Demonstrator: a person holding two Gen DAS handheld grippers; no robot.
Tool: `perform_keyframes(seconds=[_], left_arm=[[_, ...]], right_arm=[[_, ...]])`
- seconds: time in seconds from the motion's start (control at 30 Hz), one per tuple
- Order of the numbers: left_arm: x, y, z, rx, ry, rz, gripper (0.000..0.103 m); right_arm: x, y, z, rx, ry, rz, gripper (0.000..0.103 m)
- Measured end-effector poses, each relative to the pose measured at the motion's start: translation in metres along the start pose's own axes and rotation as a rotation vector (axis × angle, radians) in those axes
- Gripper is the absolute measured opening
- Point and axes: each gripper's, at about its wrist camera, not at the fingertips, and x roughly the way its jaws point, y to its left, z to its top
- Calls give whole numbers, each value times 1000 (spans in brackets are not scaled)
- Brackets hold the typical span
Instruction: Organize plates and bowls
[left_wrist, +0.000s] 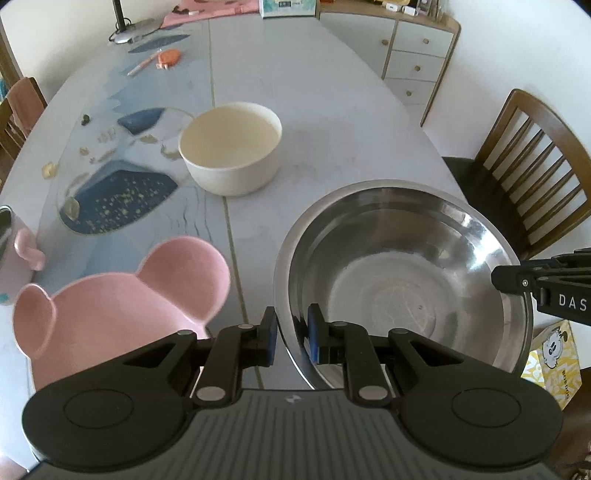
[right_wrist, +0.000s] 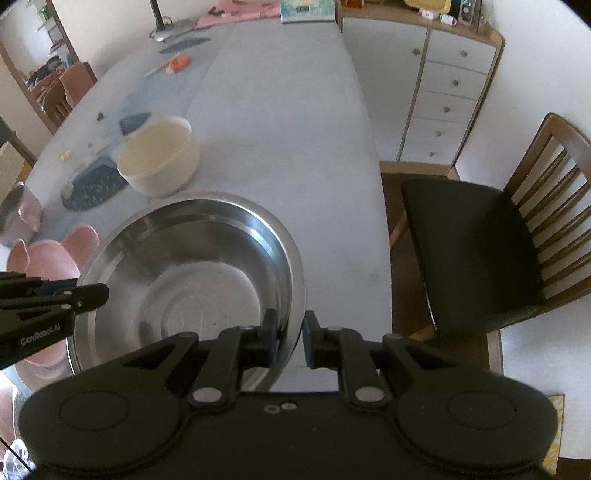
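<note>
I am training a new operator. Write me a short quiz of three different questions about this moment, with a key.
1. True or false: the left gripper and the right gripper both have their fingers astride the rim of the steel bowl.
2. Which dish lies nearest the steel bowl, on its left side? A) cream bowl B) pink bear-shaped plate C) glass plate
3. Fill in: inside, the cream bowl looks ____.

Key: 1 true; 2 B; 3 empty.
</note>
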Motion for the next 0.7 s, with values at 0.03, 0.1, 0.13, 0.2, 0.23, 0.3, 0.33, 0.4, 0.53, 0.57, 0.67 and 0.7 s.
perform_keyframes(seconds=[0.03,0.1,0.13,0.2,0.23,0.3,0.33,0.4,0.53,0.57,0.67,0.7], left_arm=[[4,-2,-1,0,2,5,16],[12,-6,-2,0,5,11,16],[15,-7,-3,-2,9,15,16],[20,-8,-4,-1,11,18,16],[21,-9,-4,-4,10,17,16],[23,-9,-6,-10,10,14,16],[24,-9,-7,-14,10,14,16],[26,-8,-10,-24,13,15,16],[27,-8,-12,-25,8,29,16],[28,-8,-13,-31,9,30,16],[28,-7,-16,-45,14,23,16],[28,-8,-17,-42,10,23,16]], right_arm=[[4,-2,-1,-1,5,2,15],[10,-4,-1,-7,19,1,15],[12,-5,0,-11,21,3,15],[16,-7,1,-18,29,8,15],[18,-8,2,-21,32,10,15],[20,-11,2,-25,38,16,15],[20,-11,2,-25,41,21,15],[23,-12,2,-27,48,30,15],[27,-10,0,-46,51,36,15],[27,-10,-1,-50,50,39,15],[29,-12,-1,-54,58,45,16],[30,-12,-1,-56,61,46,16]])
